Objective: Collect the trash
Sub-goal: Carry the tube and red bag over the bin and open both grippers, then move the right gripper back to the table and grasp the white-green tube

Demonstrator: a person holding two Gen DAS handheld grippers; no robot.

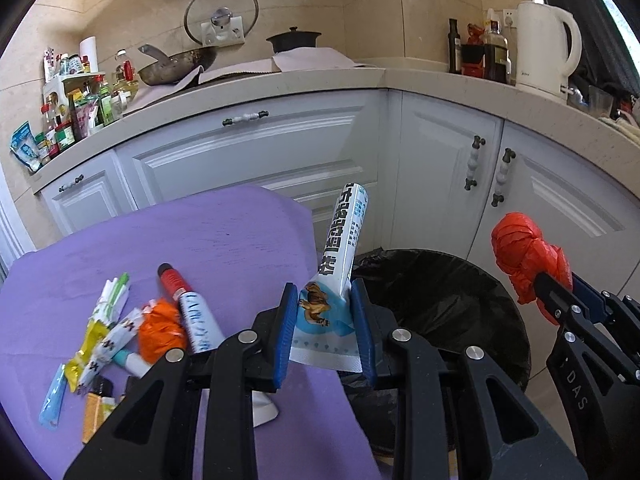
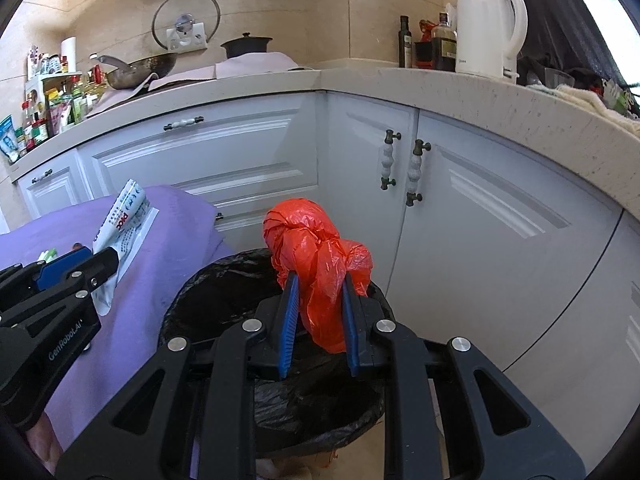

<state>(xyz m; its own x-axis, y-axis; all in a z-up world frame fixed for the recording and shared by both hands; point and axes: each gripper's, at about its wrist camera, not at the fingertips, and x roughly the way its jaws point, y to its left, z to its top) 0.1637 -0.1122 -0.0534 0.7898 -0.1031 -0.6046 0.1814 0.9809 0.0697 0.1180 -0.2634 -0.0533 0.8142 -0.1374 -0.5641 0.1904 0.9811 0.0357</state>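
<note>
Trash in three lots. First lot: white-and-blue printed wrapper (image 1: 340,280), clamped at its lower end between the blue pads of the left gripper (image 1: 325,330), standing upright above the edge of the purple cloth (image 1: 224,240), beside the bin. Second lot: knotted red plastic bag (image 2: 320,256), pinched between the pads of the right gripper (image 2: 320,320), held over the open mouth of the black-lined bin (image 2: 224,292). Third lot: loose heap on the purple cloth, comprising a red-capped tube (image 1: 188,308), a crumpled orange wad (image 1: 160,332), and several sachets (image 1: 100,340), touching or overlapping one another. Both claws clenched on their loads, neither released. Behind: white cabinet doors (image 1: 256,152) under a pale worktop; wok (image 1: 176,66), glass lid (image 1: 221,14) and white kettle (image 1: 546,46) on or above it.
</note>
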